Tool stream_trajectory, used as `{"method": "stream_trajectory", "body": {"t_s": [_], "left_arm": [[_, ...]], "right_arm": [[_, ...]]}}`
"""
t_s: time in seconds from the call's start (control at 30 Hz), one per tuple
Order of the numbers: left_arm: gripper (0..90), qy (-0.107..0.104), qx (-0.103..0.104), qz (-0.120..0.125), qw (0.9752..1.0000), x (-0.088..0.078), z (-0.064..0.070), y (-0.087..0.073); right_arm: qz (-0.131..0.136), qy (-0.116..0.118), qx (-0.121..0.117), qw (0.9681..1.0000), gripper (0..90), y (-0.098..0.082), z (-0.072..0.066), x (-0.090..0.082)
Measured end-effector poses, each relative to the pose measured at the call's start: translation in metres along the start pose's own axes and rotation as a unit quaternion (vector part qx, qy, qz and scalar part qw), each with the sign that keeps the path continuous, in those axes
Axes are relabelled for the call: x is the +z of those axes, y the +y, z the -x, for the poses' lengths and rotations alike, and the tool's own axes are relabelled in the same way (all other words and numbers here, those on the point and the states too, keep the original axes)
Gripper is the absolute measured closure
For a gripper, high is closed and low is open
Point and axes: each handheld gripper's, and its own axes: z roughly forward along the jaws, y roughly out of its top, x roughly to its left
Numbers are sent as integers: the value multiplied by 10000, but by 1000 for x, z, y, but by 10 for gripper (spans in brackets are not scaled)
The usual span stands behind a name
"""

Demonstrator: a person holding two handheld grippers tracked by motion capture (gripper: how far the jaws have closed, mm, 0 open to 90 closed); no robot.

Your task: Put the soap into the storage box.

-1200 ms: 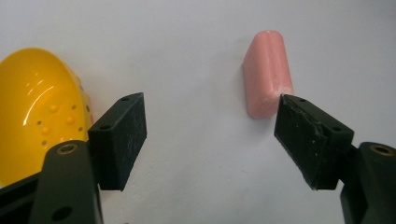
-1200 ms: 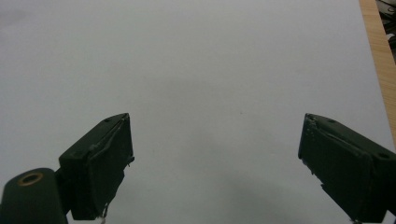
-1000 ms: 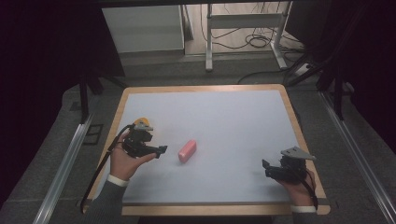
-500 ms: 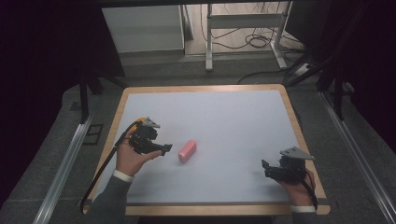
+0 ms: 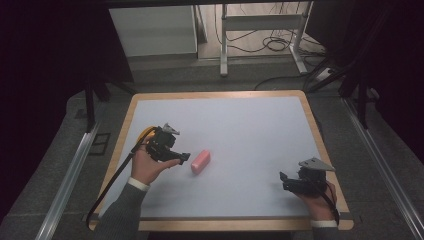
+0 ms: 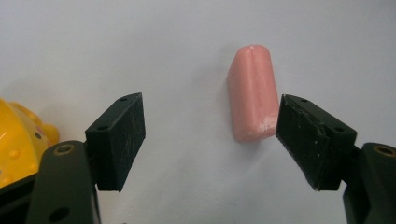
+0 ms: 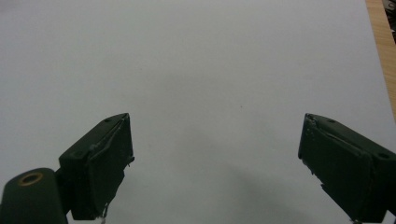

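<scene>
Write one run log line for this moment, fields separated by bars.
left tongs: open, near pink block, not gripping | right tongs: open, idle | block: flat on table

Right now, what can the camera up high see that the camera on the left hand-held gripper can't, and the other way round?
The high view takes in the whole table with its wooden edge, both of the person's hands, the right hand-held gripper and the floor and cables behind. The left gripper view adds close detail: its two black jaws stand open, the pink block's near end lies by one jaw, pale scuffs mark that end, and a yellow toy sits at the side. Both show the pink block, the left hand-held gripper and the white tabletop.
</scene>
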Motion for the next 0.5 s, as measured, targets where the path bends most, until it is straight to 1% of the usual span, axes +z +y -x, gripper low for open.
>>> {"method": "stream_trajectory", "body": {"t_s": [0.1,0.17,0.2,0.23,0.33,0.5], "left_arm": [[246,-15,30,-23,10000,1,2,4],[245,-68,-1,0,10000,3,2,5],[245,-38,6,-43,10000,3,2,6],[246,-29,-5,-34,10000,4,3,7],[246,-39,66,-66,9999,5,5,10],[244,-53,96,-123,9999,8,7,15]], "right_arm": [[-10,7,6,10000,98,0,0,0],[-26,-2,-8,10000,98,-1,0,1],[-26,-2,-8,10000,98,-1,0,1],[-27,0,-5,10000,98,-1,0,1],[-22,-3,5,10000,98,-1,1,1],[-30,-15,10,10000,98,-1,1,1]]}}
